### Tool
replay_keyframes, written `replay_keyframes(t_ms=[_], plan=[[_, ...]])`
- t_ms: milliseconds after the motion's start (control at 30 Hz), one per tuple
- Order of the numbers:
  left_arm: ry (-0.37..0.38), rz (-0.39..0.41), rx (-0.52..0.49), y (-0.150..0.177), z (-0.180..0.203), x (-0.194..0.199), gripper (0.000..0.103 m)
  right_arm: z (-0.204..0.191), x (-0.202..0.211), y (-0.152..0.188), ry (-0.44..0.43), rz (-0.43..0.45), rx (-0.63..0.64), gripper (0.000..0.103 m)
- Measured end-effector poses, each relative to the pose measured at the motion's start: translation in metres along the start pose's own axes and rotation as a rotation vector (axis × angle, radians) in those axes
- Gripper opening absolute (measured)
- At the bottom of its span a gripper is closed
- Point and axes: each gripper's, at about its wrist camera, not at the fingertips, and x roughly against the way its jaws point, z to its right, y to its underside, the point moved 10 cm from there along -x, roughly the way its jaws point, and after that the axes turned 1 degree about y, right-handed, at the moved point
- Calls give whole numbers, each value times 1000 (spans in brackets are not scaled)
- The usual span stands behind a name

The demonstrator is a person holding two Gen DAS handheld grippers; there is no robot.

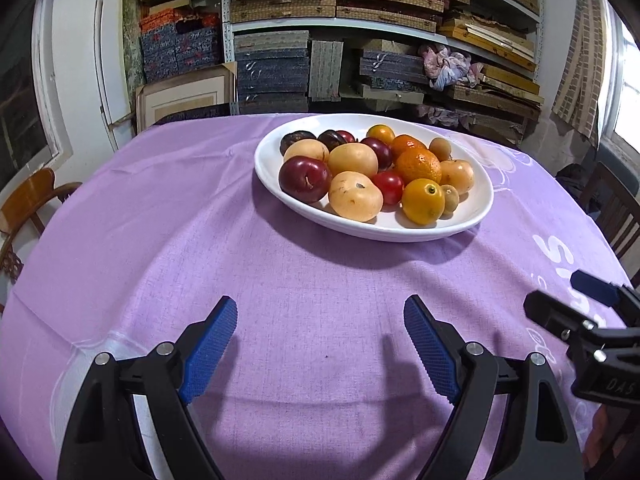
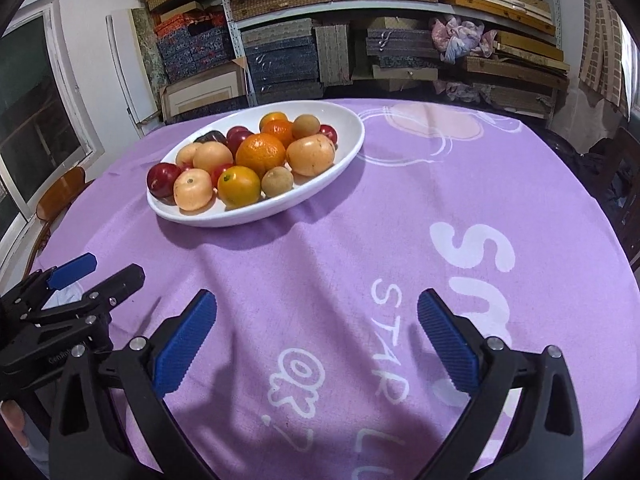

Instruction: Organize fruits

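A white oval plate [image 1: 476,212] sits on the purple tablecloth, heaped with fruit: red plums [image 1: 305,179], pale peach-coloured fruits [image 1: 355,196], oranges [image 1: 419,165] and small brown fruits [image 1: 449,197]. The plate also shows in the right wrist view [image 2: 344,148], with an orange [image 2: 261,155] on top. My left gripper [image 1: 320,312] is open and empty, well short of the plate. My right gripper [image 2: 316,304] is open and empty over the cloth's white lettering; it also shows in the left wrist view [image 1: 568,300]. The left gripper shows at the left of the right wrist view [image 2: 104,270].
The round table is covered by a purple cloth [image 1: 200,220] with white print [image 2: 472,248]. Shelves of stacked boxes [image 1: 340,40] stand behind it. Wooden chairs stand at the left [image 1: 28,204] and right [image 1: 616,208].
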Motion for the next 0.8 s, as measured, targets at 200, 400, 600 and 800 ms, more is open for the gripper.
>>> replay_keyframes(t_ms=[200,400,600,800], plan=[[1,0,42,-1,-7,-1,86,-10,-2,5,16,3,64,99],[-16,31,8,-4,-4,5,100,-13,1,6,18,12,84,99],[4,40,-50,-5,8,8,100,-11,2,7,18,12,81,99],[33,45,-46,-4,10,8,100,-11,3,6,19,9,83,99]])
